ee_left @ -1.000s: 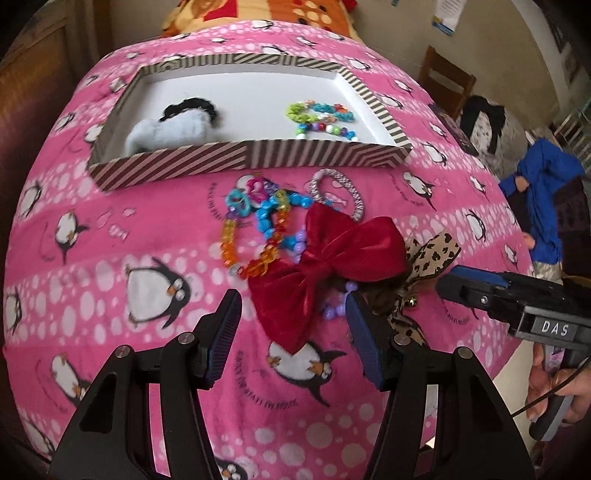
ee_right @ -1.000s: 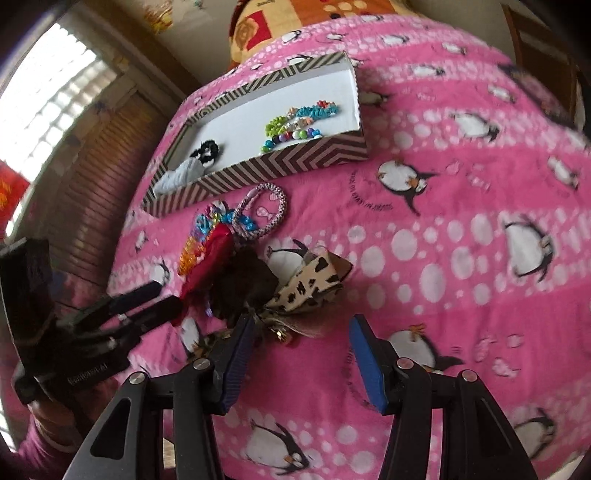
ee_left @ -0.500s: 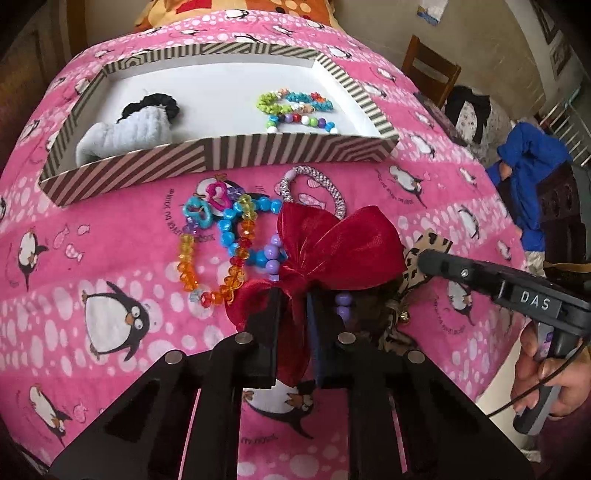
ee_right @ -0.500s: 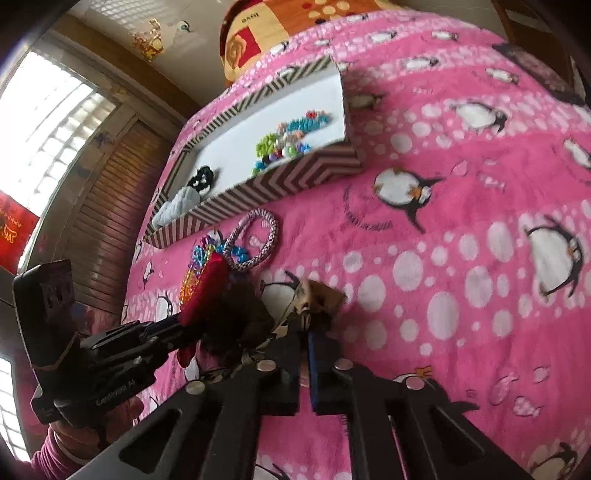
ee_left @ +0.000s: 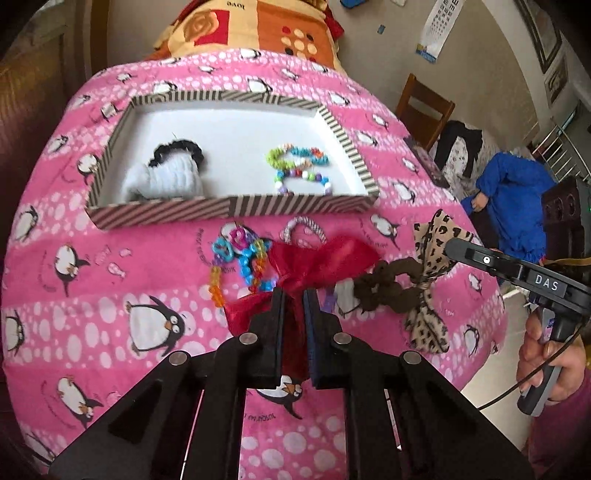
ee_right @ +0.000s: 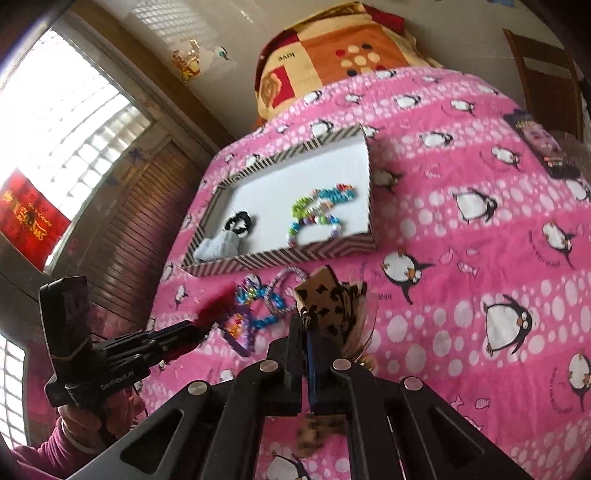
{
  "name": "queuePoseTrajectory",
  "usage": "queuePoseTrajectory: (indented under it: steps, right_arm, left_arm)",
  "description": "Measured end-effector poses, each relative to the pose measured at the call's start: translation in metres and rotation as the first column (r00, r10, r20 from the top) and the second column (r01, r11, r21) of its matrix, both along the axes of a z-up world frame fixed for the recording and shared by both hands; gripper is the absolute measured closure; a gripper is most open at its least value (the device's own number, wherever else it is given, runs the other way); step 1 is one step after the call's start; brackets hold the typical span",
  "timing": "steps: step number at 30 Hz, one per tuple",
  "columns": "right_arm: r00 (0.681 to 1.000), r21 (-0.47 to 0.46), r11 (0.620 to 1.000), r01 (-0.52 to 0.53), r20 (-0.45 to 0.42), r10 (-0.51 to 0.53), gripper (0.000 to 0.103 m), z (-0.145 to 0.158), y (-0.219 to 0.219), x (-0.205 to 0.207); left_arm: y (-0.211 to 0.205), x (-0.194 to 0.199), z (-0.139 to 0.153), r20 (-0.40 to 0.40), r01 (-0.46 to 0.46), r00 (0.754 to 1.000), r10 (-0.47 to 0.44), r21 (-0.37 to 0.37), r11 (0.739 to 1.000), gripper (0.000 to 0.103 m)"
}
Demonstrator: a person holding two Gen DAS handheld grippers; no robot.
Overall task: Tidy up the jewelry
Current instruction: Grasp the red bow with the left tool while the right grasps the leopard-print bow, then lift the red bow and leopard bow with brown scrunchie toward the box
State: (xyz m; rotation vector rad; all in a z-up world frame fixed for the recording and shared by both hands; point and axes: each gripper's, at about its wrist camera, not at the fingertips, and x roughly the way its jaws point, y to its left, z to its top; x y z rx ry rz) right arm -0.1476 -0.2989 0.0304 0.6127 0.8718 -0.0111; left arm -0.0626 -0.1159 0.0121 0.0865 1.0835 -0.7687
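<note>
My left gripper (ee_left: 293,295) is shut on a red bow (ee_left: 325,258) and holds it just above the pink penguin blanket. My right gripper (ee_right: 306,325) is shut on a leopard-print bow (ee_right: 325,302) with a brown scrunchie (ee_left: 384,288) hanging from it, lifted off the blanket. The leopard bow also shows in the left wrist view (ee_left: 432,251). A striped tray (ee_left: 229,212) lies beyond, holding a white and black scrunchie (ee_left: 166,173) and bead bracelets (ee_left: 299,166). Coloured bead bracelets (ee_left: 240,258) and a braided ring (ee_left: 304,230) lie in front of the tray.
The pink penguin blanket (ee_left: 92,295) covers the surface. A patterned pillow (ee_left: 251,29) lies at the far end. A wooden chair (ee_left: 424,107) and a person in blue (ee_left: 513,206) are to the right. A window (ee_right: 55,122) and shutters are to the left.
Both grippers, shut on their bows half a second ago, have lifted them off the blanket and drawn them apart. The brown scrunchie rose with the leopard bow.
</note>
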Motion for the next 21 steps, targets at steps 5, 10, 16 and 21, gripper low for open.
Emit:
queuePoseTrajectory:
  steps: [5, 10, 16, 21]
  right_arm:
    - [0.999, -0.032, 0.999, -0.015, 0.037, 0.016, 0.102, 0.021, 0.003, -0.001]
    - [0.999, -0.043, 0.999, -0.012, 0.052, 0.014, 0.102, 0.029, 0.001, 0.001]
    - [0.999, -0.026, 1.0, -0.011, 0.038, 0.012, 0.102, 0.026, -0.003, 0.0]
    - [0.999, -0.023, 1.0, -0.017, 0.032, 0.018, 0.102, 0.026, -0.004, -0.002]
  left_arm:
    - [0.001, 0.003, 0.014, 0.038, -0.007, 0.999, 0.008, -0.01, 1.0, 0.097]
    - [-0.004, -0.003, 0.009, 0.049, 0.036, 0.998, -0.037, 0.029, 0.999, 0.096]
    - [-0.032, -0.022, -0.022, 0.057, 0.132, 0.989, -0.14, 0.122, 0.984, 0.041]
    - [-0.055, -0.015, -0.056, 0.059, 0.147, 0.985, -0.163, 0.21, 0.967, 0.046]
